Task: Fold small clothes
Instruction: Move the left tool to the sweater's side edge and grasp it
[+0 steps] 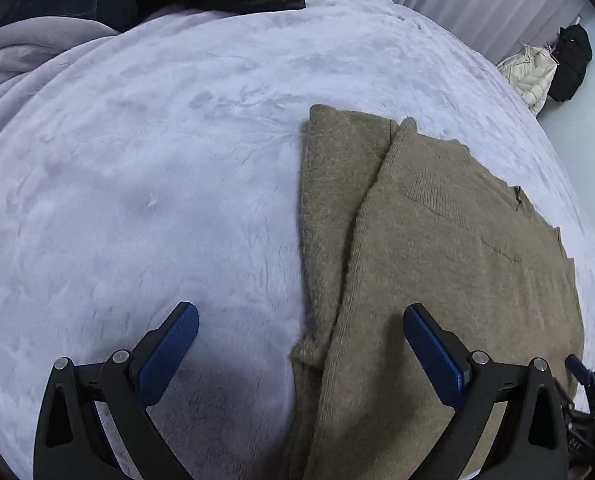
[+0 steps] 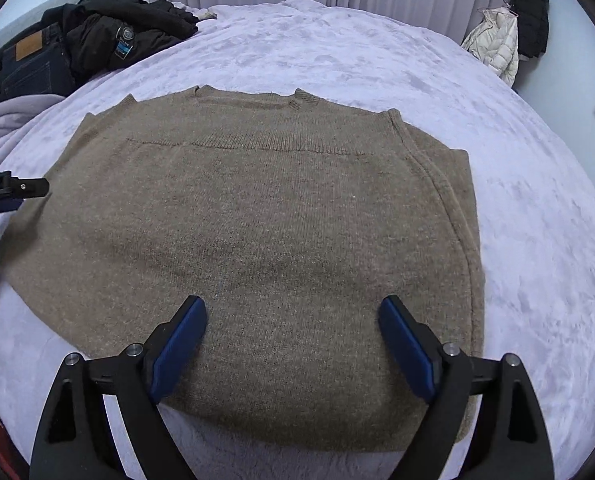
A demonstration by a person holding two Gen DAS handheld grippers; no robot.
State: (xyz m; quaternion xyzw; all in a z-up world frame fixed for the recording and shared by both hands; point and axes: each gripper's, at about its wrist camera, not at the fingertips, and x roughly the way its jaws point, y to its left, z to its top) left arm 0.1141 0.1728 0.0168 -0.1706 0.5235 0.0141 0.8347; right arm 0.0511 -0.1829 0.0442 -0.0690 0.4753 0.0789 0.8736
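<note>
A brown knit sweater (image 2: 265,216) lies flat on the pale lilac plush bedspread (image 2: 377,48), collar at the far side, sleeves folded in along both sides. My right gripper (image 2: 292,312) hovers open over the sweater's near hem, nothing between its blue pads. In the left wrist view the sweater (image 1: 437,240) fills the right half, a folded sleeve along its left edge. My left gripper (image 1: 300,318) is open above that left edge, one finger over the bedspread (image 1: 137,160), the other over the knit. The left gripper's body (image 2: 13,192) shows at the right wrist view's left edge.
Dark jeans and black clothes (image 2: 89,40) are piled at the bed's far left. A cream puffer jacket (image 2: 493,44) and a black garment (image 2: 531,12) hang at the far right by the curtains. Wide bare bedspread lies left of the sweater.
</note>
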